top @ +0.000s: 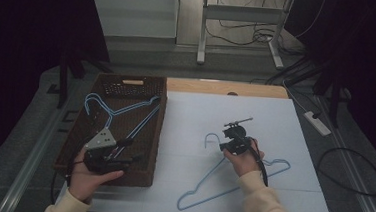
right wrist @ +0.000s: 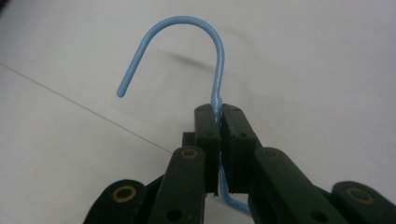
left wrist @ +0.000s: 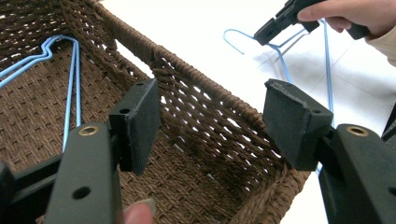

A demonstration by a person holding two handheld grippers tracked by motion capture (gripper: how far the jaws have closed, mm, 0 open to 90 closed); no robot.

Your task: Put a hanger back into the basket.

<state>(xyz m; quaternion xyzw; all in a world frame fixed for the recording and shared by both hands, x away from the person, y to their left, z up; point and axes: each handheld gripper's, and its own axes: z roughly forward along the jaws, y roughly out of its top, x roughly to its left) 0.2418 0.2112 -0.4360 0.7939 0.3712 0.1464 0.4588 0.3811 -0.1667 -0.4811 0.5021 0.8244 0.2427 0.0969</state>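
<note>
Right hand-held gripper (right wrist: 218, 140) is clamped on the neck of a blue wire hanger (top: 221, 181) lying on the white table (top: 275, 122); its jaws hide the twisted neck. Left hand-held gripper (left wrist: 210, 126) gapes wide over the wicker basket (top: 149, 128), pinching nothing. Another blue hanger (top: 120, 111) lies inside, partly cut off.

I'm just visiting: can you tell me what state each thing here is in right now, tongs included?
Right gripper: shut on the neck of the hanger on the table.
Hanger on the table: lying flat on the white sheet, clamped just below its hook.
Left gripper: open, nothing between its jaws, over the basket.
Basket: upright, open-topped.
Hanger in the basket: lying inside, untouched.
</note>
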